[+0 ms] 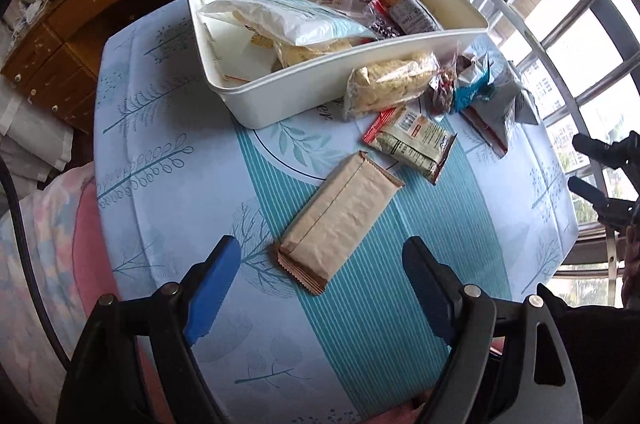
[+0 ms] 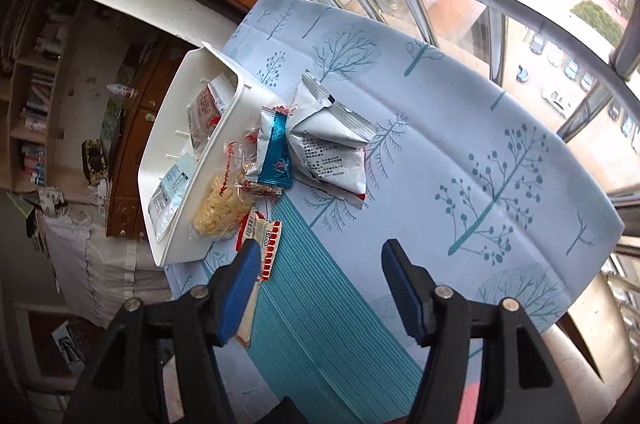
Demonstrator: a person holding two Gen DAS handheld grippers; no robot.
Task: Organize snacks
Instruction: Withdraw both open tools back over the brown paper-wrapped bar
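A white bin (image 1: 256,103) stands on the table and holds several snack packs, among them a white-blue bag (image 1: 296,17). Loose on the cloth lie a tan wrapped pack (image 1: 340,216), a red-white biscuit pack (image 1: 412,141), a clear bag of yellow crackers (image 1: 392,83) and a silver bag (image 1: 496,95). My left gripper (image 1: 320,260) is open, just short of the tan pack's near end. My right gripper (image 2: 316,264) is open and empty above the cloth; it also shows at the right edge of the left wrist view (image 1: 580,163). The bin (image 2: 188,207), crackers (image 2: 220,203), silver bag (image 2: 332,147) and a blue packet (image 2: 276,151) show in the right wrist view.
The table (image 1: 168,151) wears a blue tree-print cloth. Window bars (image 1: 560,23) run along its far right side. A wooden drawer cabinet (image 1: 80,23) stands beyond the far left. A pink patterned cushion (image 1: 40,244) lies at the table's left.
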